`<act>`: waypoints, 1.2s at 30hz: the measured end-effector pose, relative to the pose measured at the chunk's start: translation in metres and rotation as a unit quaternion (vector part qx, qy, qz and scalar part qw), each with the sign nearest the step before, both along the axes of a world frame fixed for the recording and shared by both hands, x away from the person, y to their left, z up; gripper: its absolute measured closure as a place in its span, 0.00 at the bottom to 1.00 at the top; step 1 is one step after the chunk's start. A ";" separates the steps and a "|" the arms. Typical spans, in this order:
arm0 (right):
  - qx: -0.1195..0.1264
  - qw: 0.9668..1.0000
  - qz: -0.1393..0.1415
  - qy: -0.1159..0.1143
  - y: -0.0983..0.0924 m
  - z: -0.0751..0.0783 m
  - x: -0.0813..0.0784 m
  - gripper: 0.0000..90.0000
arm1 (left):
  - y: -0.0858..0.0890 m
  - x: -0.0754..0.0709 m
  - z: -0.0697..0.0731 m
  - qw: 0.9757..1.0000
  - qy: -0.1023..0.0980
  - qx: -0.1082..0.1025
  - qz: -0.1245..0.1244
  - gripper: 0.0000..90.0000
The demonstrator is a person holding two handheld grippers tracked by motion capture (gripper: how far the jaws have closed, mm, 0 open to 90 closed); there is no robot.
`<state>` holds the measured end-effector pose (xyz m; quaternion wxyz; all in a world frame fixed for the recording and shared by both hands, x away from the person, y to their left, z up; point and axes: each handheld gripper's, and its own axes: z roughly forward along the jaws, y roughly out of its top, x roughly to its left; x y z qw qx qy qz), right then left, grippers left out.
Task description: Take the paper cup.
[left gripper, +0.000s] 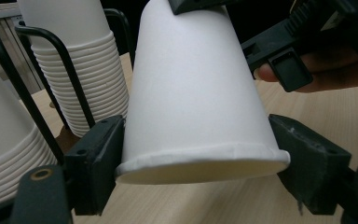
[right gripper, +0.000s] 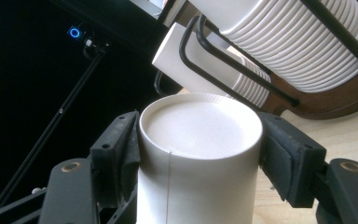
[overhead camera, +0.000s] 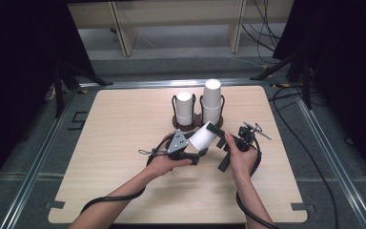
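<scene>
A single white paper cup [overhead camera: 201, 138] hangs tilted above the wooden worktop [overhead camera: 124, 143], gripped from both ends by a person working two hand-held tools. The left tongs [overhead camera: 198, 155] pinch the cup [left gripper: 196, 93] near its rolled rim, one jaw on each side of the open mouth. The right tongs [overhead camera: 218, 131] clamp it near its closed base, which faces the camera in the right gripper view as a pale disc [right gripper: 200, 128] between two black pads. The cup is clear of the worktop, just in front of a dark wire cup holder [overhead camera: 198, 117] that carries two stacks of matching cups: a shorter stack [overhead camera: 184, 109] on the left and a taller stack [overhead camera: 211, 100] on the right.

Judged from this position, the cup is already out of the holder and free of both stacks, so the picking or separating step looks done. What appears to remain is a handover from one tool to the other, or setting the cup down. With both tools closed on it, neither has yet released.
</scene>
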<state>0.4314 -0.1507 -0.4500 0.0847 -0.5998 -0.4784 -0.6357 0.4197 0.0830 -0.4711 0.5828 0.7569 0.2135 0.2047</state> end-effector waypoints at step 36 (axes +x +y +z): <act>-0.024 0.998 -0.027 -0.049 0.000 0.005 0.005 0.27 | 0.009 -0.004 0.002 1.000 0.000 0.008 -0.007 0.31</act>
